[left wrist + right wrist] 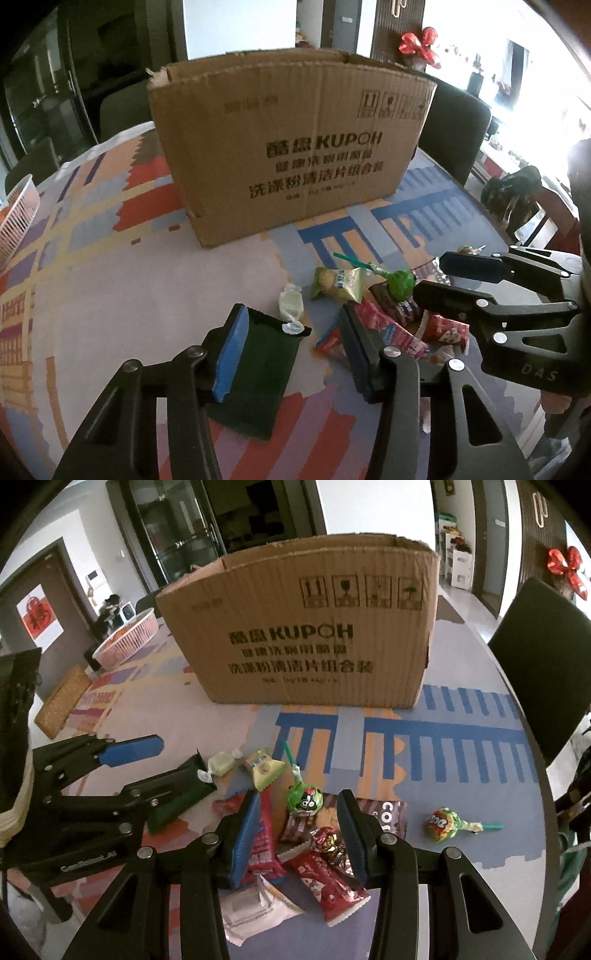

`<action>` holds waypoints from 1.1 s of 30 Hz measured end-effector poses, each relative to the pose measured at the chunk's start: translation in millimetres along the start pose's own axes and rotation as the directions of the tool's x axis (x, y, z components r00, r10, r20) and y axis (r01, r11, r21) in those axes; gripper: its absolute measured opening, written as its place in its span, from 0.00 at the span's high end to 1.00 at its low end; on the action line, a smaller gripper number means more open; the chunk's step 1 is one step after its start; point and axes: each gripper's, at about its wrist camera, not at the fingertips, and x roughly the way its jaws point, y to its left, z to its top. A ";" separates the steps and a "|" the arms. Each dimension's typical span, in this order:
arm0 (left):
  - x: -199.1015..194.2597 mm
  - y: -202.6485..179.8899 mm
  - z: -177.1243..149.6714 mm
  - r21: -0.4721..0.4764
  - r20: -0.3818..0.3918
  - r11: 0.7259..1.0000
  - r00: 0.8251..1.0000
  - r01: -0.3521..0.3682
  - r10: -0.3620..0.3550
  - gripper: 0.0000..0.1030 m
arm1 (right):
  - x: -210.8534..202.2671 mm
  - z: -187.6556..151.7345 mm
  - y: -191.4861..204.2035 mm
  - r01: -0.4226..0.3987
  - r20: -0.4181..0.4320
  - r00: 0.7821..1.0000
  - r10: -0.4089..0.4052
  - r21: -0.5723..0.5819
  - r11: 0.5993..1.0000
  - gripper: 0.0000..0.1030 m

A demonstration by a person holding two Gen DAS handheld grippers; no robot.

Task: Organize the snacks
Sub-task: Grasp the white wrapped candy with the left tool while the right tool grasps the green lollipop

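Currently: snack pile (295,834) lower centre, before cardboard box (314,627) | wrappers light, crinkly, slippery; pinch mid-body | dark green packet (255,369) between spread left gripper (291,354) fingers, unclamped | right gripper (299,834) spread over pile

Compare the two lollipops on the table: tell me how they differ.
The green lollipop lies in the snack pile, resting on brown wrappers; the orange-green lollipop lies alone on the tablecloth, to the right. The green lollipop's stick points toward the cardboard box; the orange-green one's points right. Both are wrapped, with green sticks.
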 end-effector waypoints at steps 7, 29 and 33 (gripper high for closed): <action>19.7 0.4 2.4 0.018 -0.035 1.000 0.999 0.018 -0.017 0.60 | 13.4 -0.6 -3.1 -0.004 -0.030 1.000 0.004 0.006 1.000 0.61; 53.9 6.5 10.6 0.008 -0.082 1.000 0.997 0.010 -0.009 0.73 | 43.1 3.0 -1.0 -0.027 -0.075 0.997 0.029 0.027 0.999 0.73; 53.6 7.3 11.5 0.004 -0.083 1.000 0.996 0.014 -0.014 0.81 | 44.3 2.5 -2.5 -0.025 -0.070 0.997 0.026 0.026 0.999 0.73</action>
